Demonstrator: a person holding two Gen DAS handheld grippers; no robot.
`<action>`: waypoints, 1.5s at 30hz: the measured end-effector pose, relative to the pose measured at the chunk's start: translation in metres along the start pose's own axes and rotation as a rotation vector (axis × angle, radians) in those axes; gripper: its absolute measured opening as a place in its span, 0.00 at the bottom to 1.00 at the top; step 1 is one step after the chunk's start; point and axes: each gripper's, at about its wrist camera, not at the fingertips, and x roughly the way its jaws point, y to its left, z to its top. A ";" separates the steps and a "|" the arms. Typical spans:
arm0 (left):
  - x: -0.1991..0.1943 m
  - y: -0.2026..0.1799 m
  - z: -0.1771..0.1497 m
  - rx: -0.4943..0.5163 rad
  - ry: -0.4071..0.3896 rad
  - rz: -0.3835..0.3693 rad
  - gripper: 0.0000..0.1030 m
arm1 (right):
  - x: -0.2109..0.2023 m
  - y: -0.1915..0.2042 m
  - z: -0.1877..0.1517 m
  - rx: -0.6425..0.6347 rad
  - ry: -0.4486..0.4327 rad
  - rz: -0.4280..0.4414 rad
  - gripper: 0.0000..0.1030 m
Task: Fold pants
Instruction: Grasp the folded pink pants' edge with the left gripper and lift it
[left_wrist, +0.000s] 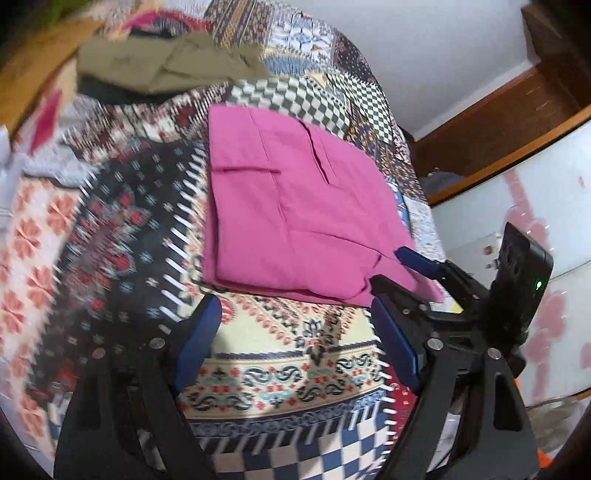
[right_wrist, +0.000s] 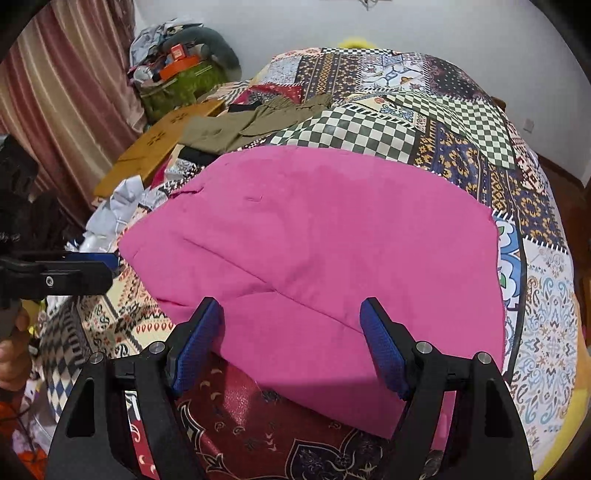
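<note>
The pink pants (left_wrist: 295, 206) lie on the patchwork bedspread (right_wrist: 461, 155), already folded into a compact, roughly square packet with stacked layers showing along the edge nearest you. Your left gripper (left_wrist: 291, 339) stands with its jaws wide apart and nothing between them, over bare bedspread just short of that near edge. Your right gripper (right_wrist: 288, 343) is likewise wide apart and holds nothing; the near edge of the packet lies below and between its blue pads (right_wrist: 384, 350), but whether they touch the cloth cannot be told. In the left wrist view the right gripper sits at the packet's near right corner, where a flap of pink cloth juts out past the square outline. Judgement: the fold is close to finished, and the step in hand is either a final fold or a tidy-up. If you fold again, bring both grippers to the near edge, well apart, and take every layer, not only the top one. Lift evenly and lay the edge square on the far edge. Tuck the stray flap first. An olive garment (left_wrist: 162, 70) lies well apart towards the far side of the bed; keep clear of it.
</note>
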 end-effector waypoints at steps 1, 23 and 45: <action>0.001 0.000 0.001 -0.008 -0.002 -0.008 0.80 | 0.000 0.001 0.000 -0.005 0.004 -0.001 0.73; 0.000 -0.019 0.027 0.045 -0.180 0.222 0.22 | -0.004 -0.010 -0.003 0.038 -0.014 0.068 0.72; -0.075 -0.080 0.009 0.455 -0.476 0.484 0.20 | -0.025 -0.028 -0.033 0.085 -0.032 0.006 0.74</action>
